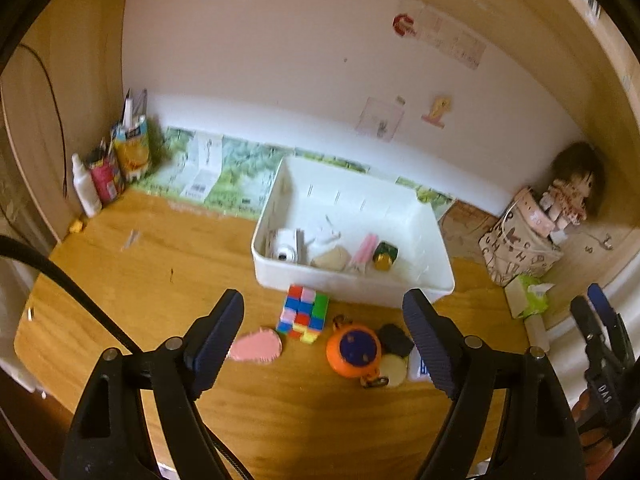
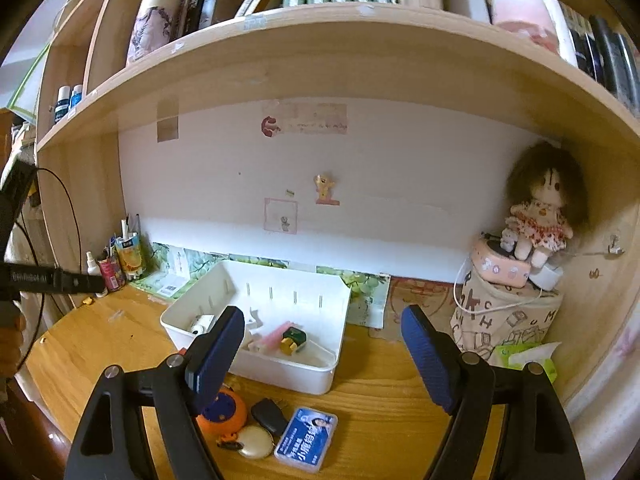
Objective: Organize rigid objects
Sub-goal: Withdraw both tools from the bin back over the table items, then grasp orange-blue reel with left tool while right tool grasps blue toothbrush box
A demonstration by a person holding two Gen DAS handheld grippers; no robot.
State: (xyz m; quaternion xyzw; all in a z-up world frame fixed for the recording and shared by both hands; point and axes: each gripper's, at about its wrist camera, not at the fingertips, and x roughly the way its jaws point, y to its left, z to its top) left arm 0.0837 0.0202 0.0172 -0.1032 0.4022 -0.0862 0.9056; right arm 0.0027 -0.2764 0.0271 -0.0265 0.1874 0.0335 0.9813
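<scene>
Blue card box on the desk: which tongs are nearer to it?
Right. The right tongs hang just above the blue card box; the left tongs sit over toward the puzzle cube.

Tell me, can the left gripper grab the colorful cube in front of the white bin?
Probably yes. The left gripper is open and empty, and the colorful cube lies on the bare desk straight ahead between its fingers, in front of the white bin. Nothing covers it.
</scene>
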